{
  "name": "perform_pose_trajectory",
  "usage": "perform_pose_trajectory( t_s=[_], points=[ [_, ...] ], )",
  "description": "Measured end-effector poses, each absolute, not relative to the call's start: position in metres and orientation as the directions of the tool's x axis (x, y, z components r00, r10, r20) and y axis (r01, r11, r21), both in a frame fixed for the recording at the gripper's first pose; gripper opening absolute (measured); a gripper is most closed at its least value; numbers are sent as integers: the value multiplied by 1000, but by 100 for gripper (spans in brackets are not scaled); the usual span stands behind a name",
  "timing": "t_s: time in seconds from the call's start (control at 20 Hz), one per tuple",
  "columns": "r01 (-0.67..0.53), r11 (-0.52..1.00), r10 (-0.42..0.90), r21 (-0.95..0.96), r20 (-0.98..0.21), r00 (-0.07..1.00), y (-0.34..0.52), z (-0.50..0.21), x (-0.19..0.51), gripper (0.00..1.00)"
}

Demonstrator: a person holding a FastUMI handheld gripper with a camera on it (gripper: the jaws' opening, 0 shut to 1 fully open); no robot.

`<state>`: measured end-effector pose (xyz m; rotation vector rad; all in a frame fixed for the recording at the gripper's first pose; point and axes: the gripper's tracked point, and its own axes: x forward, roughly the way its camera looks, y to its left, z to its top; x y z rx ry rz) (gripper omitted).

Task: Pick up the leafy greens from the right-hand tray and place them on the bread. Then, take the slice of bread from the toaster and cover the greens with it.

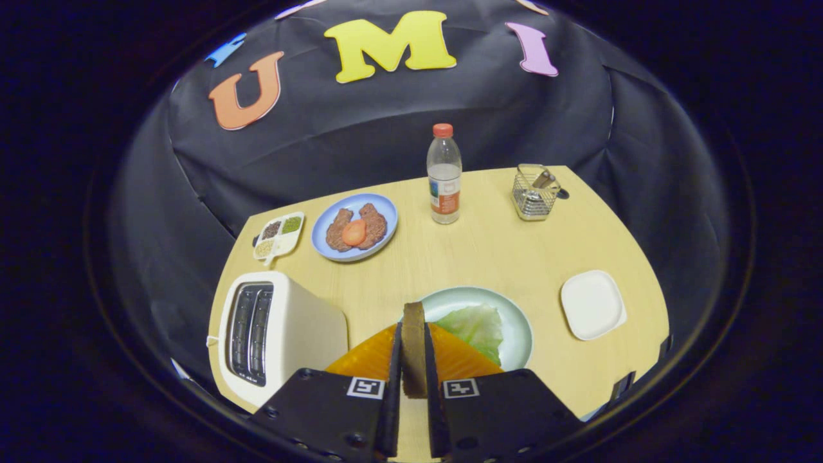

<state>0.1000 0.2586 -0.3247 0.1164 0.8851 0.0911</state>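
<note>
Here the hand-held gripper (413, 360) pinches a brown bread slice (413, 341) edge-up.

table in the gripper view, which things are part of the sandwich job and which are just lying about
In the job: brown bread slice clamped edge-on in the gripper; green lettuce leaf; pale green round plate; cream toaster.

Lying about: clear plastic bottle; blue plate of meat; wire basket; white square dish; seasoning tray.

The toaster (270, 331) stands at the table's (488, 257) left edge. Behind it lie a spice dish (278, 236) and a plate of patties (355, 226). A bottle (444, 175) stands at the back edge, a wire basket (535, 193) near the back right corner. A plate with lettuce (479, 328) sits just ahead of the fingers, which hold a bread slice (414, 347) between them; a small square dish (592, 304) lies by the right edge.
</note>
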Motion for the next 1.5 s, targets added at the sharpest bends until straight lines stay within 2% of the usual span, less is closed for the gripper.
perform_pose_trajectory(
  t_s=[0.3, 0.45, 0.7, 0.85, 0.95, 1.05, 1.25, 1.5],
  points=[
    [-34, 984, 160, 173, -794, 586, 254, -353, 111, 18],
    [-37, 994, 106, 105, -782, 615, 231, -359, 122, 19],
    [-46, 998, 68, 51, -803, 593, 204, -371, 125, 19],
    [-81, 997, 35, -16, -810, 585, 191, -379, 125, 34],
    [-98, 994, 11, -56, -816, 578, 184, -384, 126, 36],
    [-116, 990, -3, -84, -819, 573, 181, -387, 127, 46],
    [-150, 983, -3, -111, -811, 585, 180, -383, 125, 49],
    [-161, 982, 20, -97, -797, 604, 177, -362, 113, 64]
  ],
)
